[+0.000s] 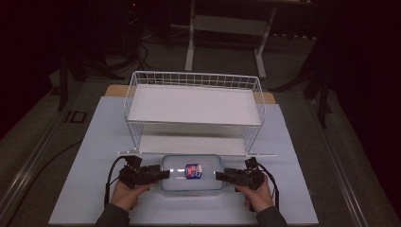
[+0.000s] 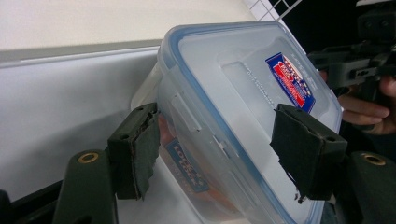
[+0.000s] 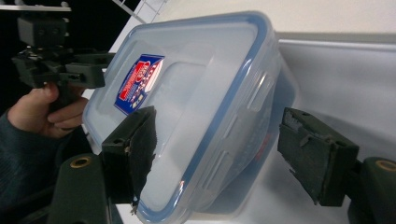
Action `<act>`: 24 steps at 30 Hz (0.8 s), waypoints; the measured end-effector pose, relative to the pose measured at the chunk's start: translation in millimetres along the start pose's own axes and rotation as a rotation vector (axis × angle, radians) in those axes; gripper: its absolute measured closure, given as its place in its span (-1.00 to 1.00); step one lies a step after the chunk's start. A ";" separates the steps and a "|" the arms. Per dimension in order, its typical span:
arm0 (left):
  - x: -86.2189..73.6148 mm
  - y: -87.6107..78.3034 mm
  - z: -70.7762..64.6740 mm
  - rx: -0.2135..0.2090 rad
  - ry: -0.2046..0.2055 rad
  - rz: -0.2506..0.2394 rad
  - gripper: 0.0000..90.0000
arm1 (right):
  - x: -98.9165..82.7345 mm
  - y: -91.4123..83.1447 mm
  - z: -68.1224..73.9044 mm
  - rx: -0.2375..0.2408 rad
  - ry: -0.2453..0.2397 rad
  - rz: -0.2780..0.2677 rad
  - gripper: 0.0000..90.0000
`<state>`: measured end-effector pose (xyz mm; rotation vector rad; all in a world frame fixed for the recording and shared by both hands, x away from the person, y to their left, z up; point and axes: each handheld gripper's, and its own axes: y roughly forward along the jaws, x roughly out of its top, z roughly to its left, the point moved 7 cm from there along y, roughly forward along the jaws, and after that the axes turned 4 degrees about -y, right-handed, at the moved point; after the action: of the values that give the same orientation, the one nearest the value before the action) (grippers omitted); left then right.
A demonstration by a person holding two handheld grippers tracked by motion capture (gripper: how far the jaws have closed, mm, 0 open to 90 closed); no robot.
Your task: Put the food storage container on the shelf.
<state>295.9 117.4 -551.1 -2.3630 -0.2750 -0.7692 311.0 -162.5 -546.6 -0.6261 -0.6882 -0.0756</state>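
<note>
A clear plastic box (image 1: 192, 173) with a blue-rimmed lid and a red-and-blue label (image 1: 193, 170) lies flat on the white table (image 1: 80, 189), near the front edge and centred between the two hands. A white wire rack (image 1: 194, 111) stands just beyond it, on the far side.

The left gripper (image 1: 161, 175) meets the box at its left end. In the left gripper view, the jaws are spread and straddle that end: one pad (image 2: 140, 149) lies against the side wall, the other pad (image 2: 299, 149) sits over the lid. Whether the pads press the box cannot be told. The left hand (image 1: 125, 195) holds the gripper body.

The right gripper (image 1: 220, 177) meets the box at its right end. In the right gripper view, the jaws are spread to either side of that end: one pad (image 3: 137, 149) lies over the lid, the other pad (image 3: 313, 154) stands clear of the side wall with a visible gap. The right hand (image 1: 257, 196) holds the gripper body.

Each gripper view also shows the opposite hand and gripper at the far end of the box.
</note>
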 end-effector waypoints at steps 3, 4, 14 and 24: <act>-2.8 1.8 4.7 -0.065 -0.093 0.010 -0.29 | -1.6 2.8 -0.8 0.020 0.014 0.019 -0.36; -2.8 1.8 4.7 -0.065 -0.093 0.010 -0.29 | -1.6 2.8 -0.8 0.020 0.014 0.019 -0.36; -5.3 3.2 7.7 -0.114 -0.155 0.048 -0.32 | -3.5 8.6 -1.1 0.087 0.075 0.049 -0.27; -7.5 4.3 9.3 -0.174 -0.223 0.061 -0.25 | -4.7 5.1 -2.5 0.115 0.099 0.066 -0.16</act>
<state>295.7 119.8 -563.5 -2.6135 -0.2353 -0.5185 310.2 -160.4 -553.6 -0.5300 -0.5713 -0.0059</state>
